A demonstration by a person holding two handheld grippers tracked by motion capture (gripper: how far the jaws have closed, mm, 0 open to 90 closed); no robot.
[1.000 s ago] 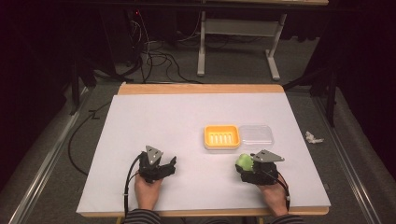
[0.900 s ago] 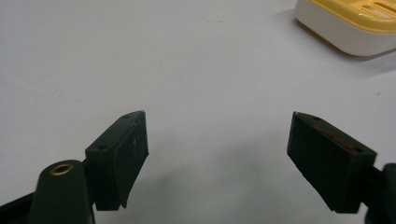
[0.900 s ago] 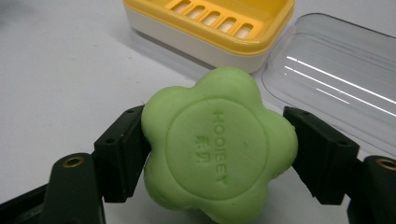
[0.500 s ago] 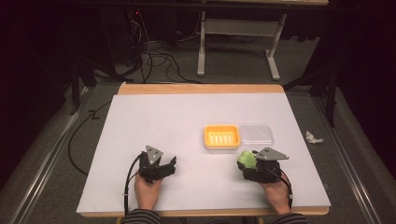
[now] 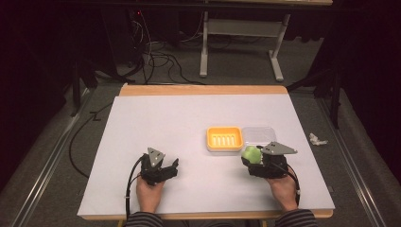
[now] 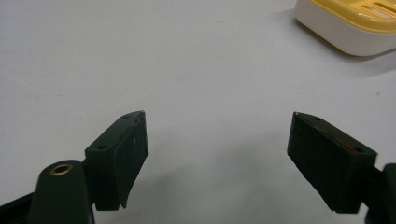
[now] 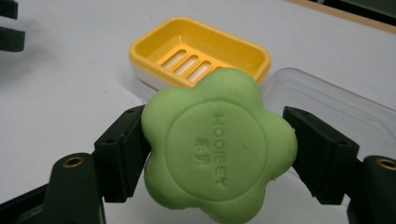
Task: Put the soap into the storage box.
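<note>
White-topped desk [image 5: 156,123] carried a yellow slotted plastic soap dish [image 5: 224,138] beside a clear plastic lid [image 5: 259,134]. Your right gripper [image 7: 215,149] clamped its fingers on the green flower-shaped soap bar [image 7: 218,145] just beside the dish; your left gripper [image 6: 215,154] held its fingers wide apart, empty.

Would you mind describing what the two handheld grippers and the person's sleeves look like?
Both grippers, left and right, are black, each topped by a grey three-cornered plate and trailing a black cable. Their jaws are blocky black pads with small brass-coloured fittings at the base. The sleeves are dark with thin stripes.
</note>
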